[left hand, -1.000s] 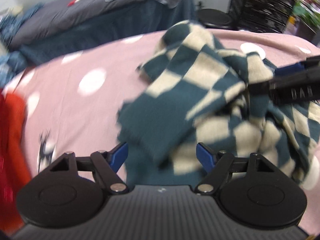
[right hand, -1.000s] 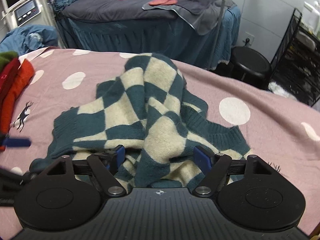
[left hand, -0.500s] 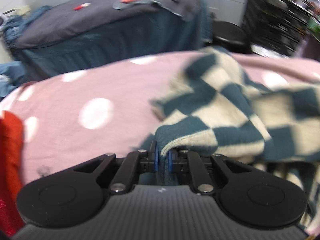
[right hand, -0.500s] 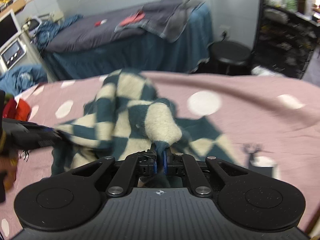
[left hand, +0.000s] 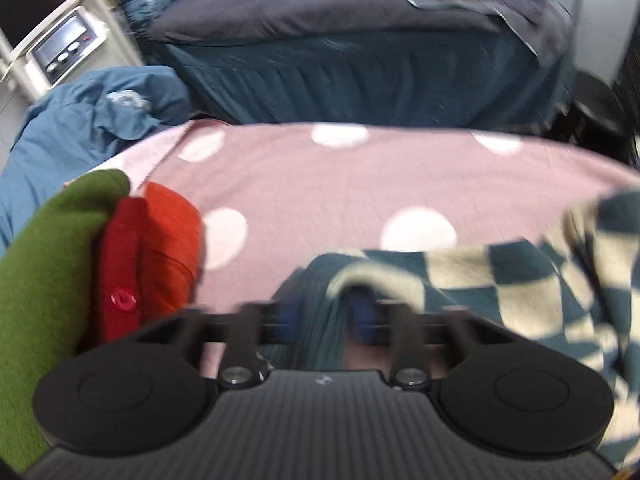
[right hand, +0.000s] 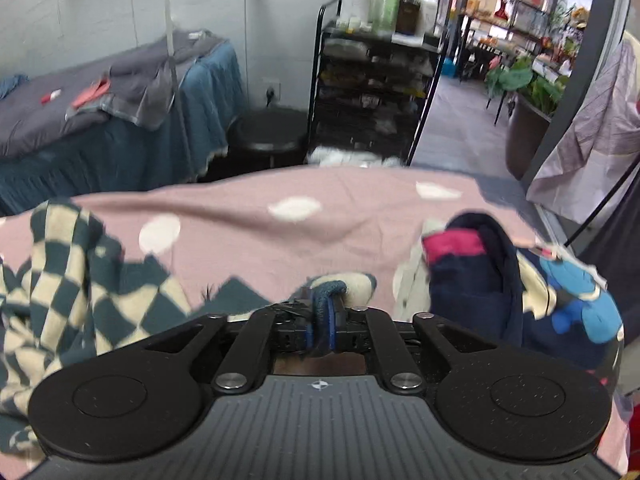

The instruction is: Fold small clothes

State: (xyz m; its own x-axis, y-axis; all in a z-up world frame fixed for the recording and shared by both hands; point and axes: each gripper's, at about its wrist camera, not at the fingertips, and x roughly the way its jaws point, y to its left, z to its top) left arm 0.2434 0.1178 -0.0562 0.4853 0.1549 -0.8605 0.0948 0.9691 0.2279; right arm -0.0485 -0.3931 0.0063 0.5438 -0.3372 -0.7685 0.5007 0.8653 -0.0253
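Checked sweater point(left hand: 520, 280) on pink dotted bedspread point(left hand: 340, 184), blue bed point(left hand: 360, 40) behind

Motion blur smears the left hand-held gripper point(left hand: 322, 316) fingertips; the checkered sweater point(left hand: 520, 276) runs off the right edge.

The knitted sweater point(left hand: 520, 276) is checked in dark teal and cream; the bedspread point(left hand: 340, 184) is dusty pink with white dots; the folded garments beside it are green point(left hand: 48, 264), dark red point(left hand: 120, 264) and orange point(left hand: 168, 240); another garment point(right hand: 500, 280) is navy with magenta, cream and blue.
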